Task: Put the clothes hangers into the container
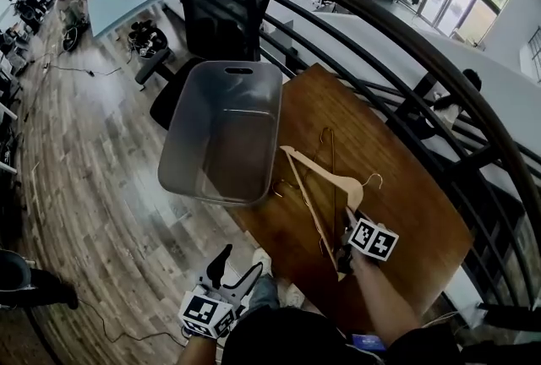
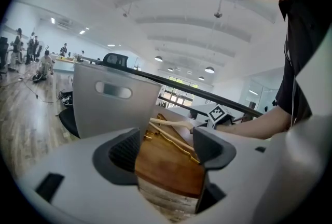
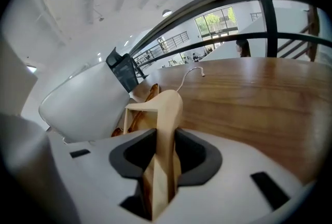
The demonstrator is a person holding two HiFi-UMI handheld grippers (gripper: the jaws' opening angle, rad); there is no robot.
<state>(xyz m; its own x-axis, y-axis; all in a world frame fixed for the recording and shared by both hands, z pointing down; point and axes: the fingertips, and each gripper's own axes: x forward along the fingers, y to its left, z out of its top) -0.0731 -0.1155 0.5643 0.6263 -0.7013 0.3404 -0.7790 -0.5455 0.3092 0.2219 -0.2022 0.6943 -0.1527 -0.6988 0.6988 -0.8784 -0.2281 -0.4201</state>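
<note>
Head view: right tongs [image 1: 347,241] clamped one end of a pale wooden hanger [image 1: 330,177], just right of the empty grey container [image 1: 182,122] on the worktop [image 1: 406,211]. Left gripper view: left tongs [image 2: 166,153] gaped empty, facing the container. Right gripper view: hanger pinched edgewise, likely for lifting across.

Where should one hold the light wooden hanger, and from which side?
Take the light wooden hanger at its near end, coming from the person's side of the table. That end points toward the person, and its flat wood fits between the fingers, as the right gripper shows.
</note>
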